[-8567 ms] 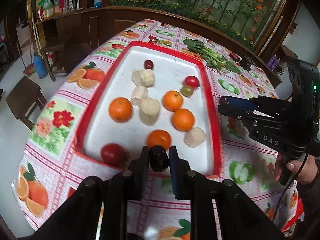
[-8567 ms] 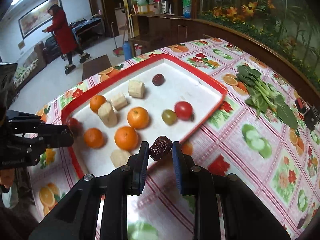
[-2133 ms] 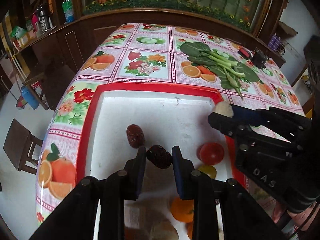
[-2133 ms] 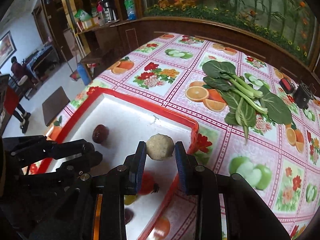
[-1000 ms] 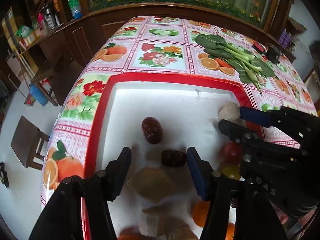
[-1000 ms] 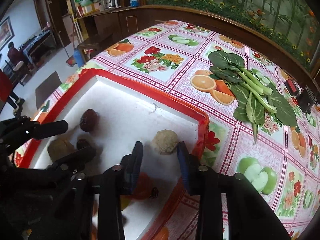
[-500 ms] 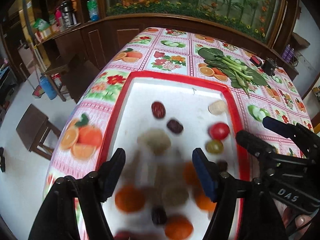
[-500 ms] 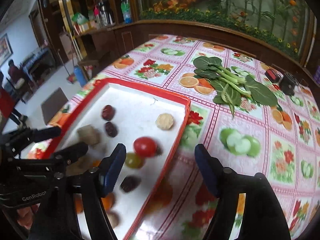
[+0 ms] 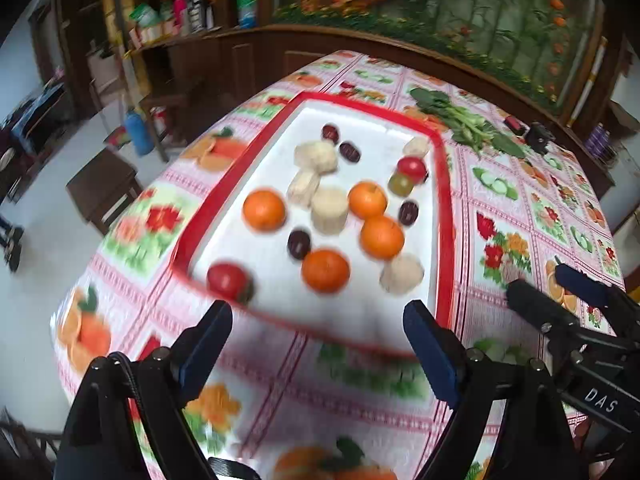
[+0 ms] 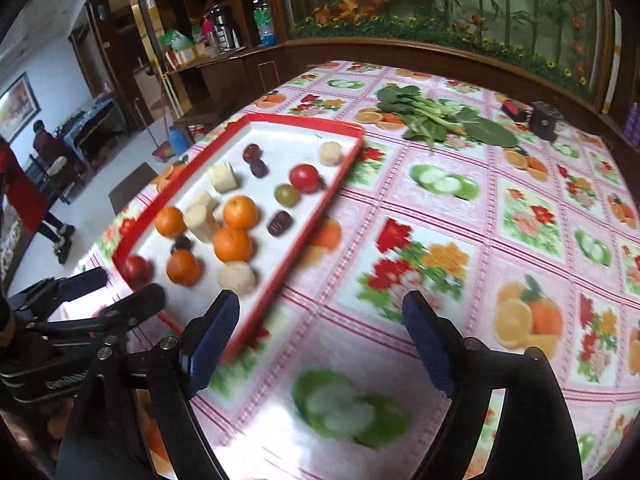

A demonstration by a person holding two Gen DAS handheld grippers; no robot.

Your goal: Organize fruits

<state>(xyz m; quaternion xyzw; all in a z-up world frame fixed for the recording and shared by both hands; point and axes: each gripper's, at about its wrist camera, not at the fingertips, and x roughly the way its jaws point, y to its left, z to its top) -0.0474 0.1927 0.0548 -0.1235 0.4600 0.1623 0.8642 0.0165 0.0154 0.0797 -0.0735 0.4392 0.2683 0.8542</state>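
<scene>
Now, bench: a bench point(image 10: 460, 216) under a pink checked oilcloth printed with fruit and flowers carries everything; a bunch of leafy greens point(image 10: 432, 116) lies at its far side, well apart from the fruit.
Tray: the red-rimmed white rectangular tray point(image 9: 446, 200) holds all the fruit; nothing loose shows on the cloth beside it.
Oranges: four round oranges point(image 9: 382, 237) sit in the middle and near half of the tray.
Pale chunks: cream-coloured cut pieces point(image 9: 329, 210) are spread through the tray; one small round one point(image 10: 331, 153) now lies alone at the far right corner, where the right gripper set it a second ago.
Tomatoes: two red tomatoes, one point(image 9: 412, 167) far right touching a small green one point(image 9: 401, 184), the other point(image 9: 227, 280) at the near left edge.
Dates: two dark red dates point(image 9: 349, 152) lie close together at the far end, the second one put there by the left gripper moments ago; two more point(image 9: 299, 243) stay scattered among the oranges.
Left gripper: the left gripper point(image 9: 320, 354) has pulled back over the near rim, spread wide, holding nothing.
Right gripper: the right gripper point(image 10: 320, 340) likewise hangs wide apart and bare, over the cloth just right of the tray.
Meaning: both drops look finished; grouping has begun but seems under halfway, with the stray dates the likely next pick.
</scene>
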